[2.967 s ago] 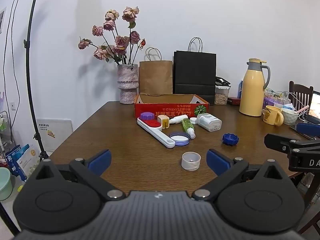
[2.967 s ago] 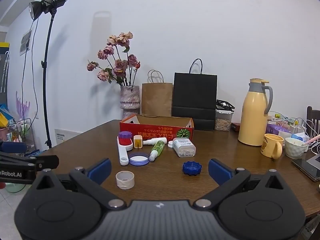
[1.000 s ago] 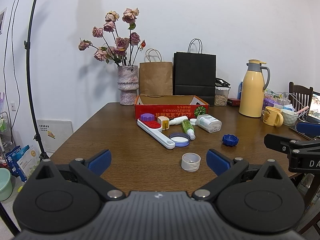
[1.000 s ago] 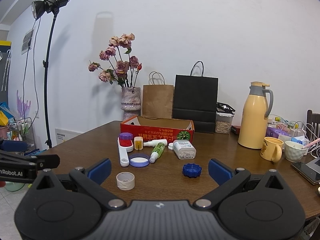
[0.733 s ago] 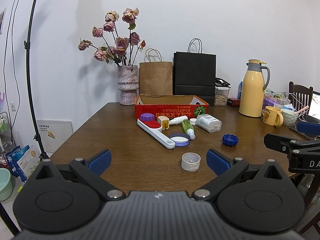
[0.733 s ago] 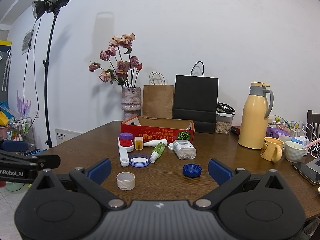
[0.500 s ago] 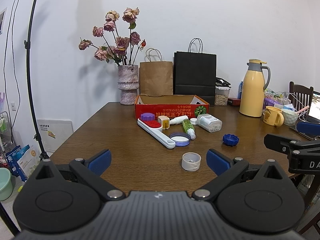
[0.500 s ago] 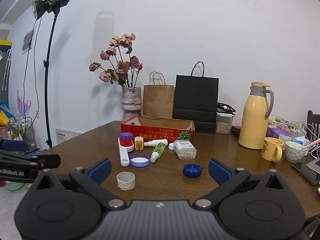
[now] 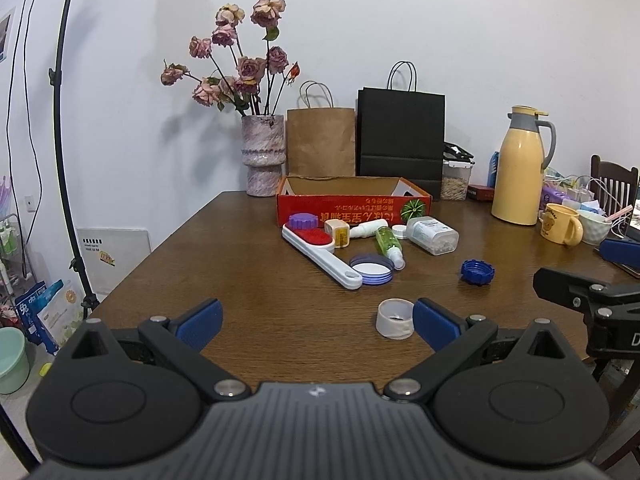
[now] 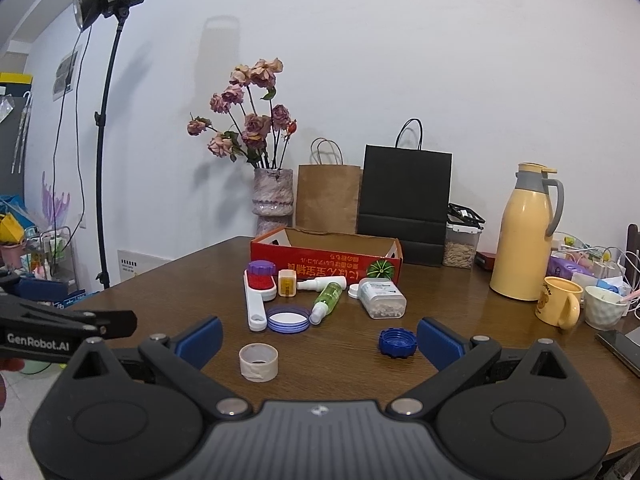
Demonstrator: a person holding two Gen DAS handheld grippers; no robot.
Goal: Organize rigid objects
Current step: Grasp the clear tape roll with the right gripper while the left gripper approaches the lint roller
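Tape roll [image 9: 394, 319] on table [image 9: 256, 280], just beside left gripper [image 9: 317, 320] right finger; both grippers spread wide, empty.

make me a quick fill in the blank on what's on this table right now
1. The box behind the small items is ____ in colour.
2. The green bottle is ____ on the table, not upright.
3. Both the left claw and right claw are ____.
4. The lone scalloped cap is ____ in colour.

Missing words: red; lying; open; blue
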